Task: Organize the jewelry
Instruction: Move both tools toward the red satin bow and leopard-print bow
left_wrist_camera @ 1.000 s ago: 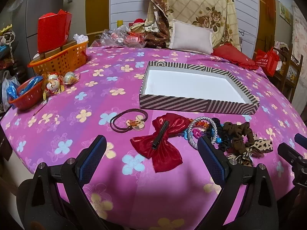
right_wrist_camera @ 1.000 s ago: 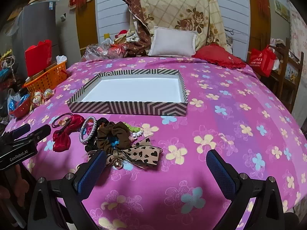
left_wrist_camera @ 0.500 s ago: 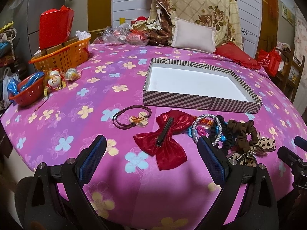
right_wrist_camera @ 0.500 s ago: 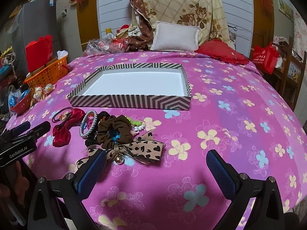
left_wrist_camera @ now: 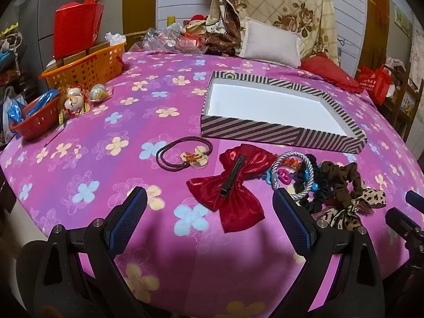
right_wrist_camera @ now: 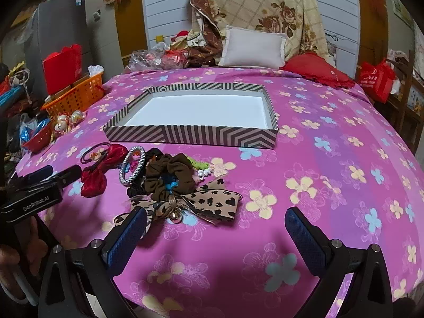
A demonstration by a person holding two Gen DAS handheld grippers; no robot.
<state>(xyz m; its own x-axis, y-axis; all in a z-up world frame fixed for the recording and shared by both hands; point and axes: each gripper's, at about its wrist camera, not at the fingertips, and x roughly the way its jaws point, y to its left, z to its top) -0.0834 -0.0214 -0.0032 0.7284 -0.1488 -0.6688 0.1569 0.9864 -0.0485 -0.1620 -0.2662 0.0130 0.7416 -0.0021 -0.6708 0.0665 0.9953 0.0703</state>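
Now, line by line.

Left gripper [left_wrist_camera: 209, 206]: jaws spread wide, nothing between them, hovering over the near edge of the table, with the red bow just ahead.
Right gripper [right_wrist_camera: 216, 224]: jaws likewise wide apart and empty, low over the cloth; its left finger sits just beside the leopard bow.
Striped box [right_wrist_camera: 190, 133]: shallow, white inside, nothing in it, lying beyond the pile of hair things.
Red bow [left_wrist_camera: 233, 184]: flat on the cloth with its black clip facing up.
Brown hair tie [left_wrist_camera: 182, 153]: a loop with a small charm, left of the red bow, apart from it.
Silver ring [left_wrist_camera: 294, 175]: leaning on coloured beads, right of the red bow.
Brown scrunchie [right_wrist_camera: 169, 176]: in the heap, touching the leopard bow [right_wrist_camera: 209, 201].
Tablecloth [right_wrist_camera: 331, 164]: pink with flowers.
Orange basket [left_wrist_camera: 87, 65]: far left, with a red bag in it.
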